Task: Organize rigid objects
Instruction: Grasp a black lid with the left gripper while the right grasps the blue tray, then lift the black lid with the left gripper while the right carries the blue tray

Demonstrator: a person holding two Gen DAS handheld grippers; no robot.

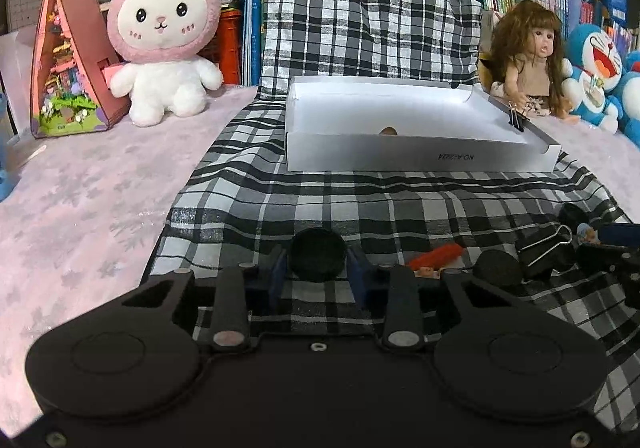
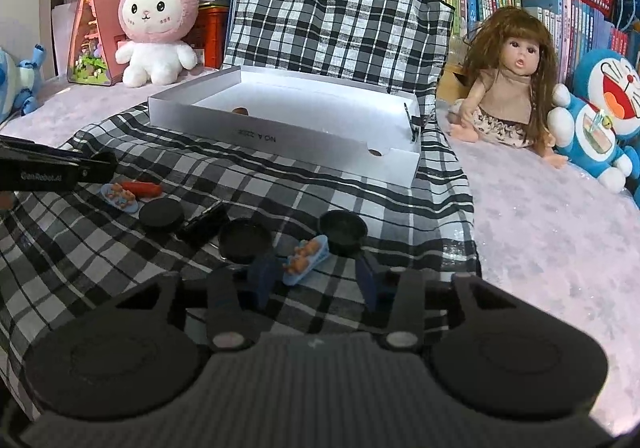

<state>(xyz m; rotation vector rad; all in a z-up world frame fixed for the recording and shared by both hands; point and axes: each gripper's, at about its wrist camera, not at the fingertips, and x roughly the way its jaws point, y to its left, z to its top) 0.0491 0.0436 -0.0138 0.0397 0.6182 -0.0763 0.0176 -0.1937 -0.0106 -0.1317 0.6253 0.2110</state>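
Left gripper (image 1: 318, 272) clamped a black round cap (image 1: 317, 254); right gripper (image 2: 316, 280) was spread wide, holding nothing.
Right hung over a blue clip (image 2: 306, 256) on the plaid cloth (image 2: 360, 203), another black cap (image 2: 343, 227) just beyond. White box (image 2: 256, 135) sat farther back, with a small brown item inside.

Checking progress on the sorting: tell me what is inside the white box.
Inside the white box, one small brown object shows, and a black binder clip sits on its right wall. The near wall hides the floor behind it.
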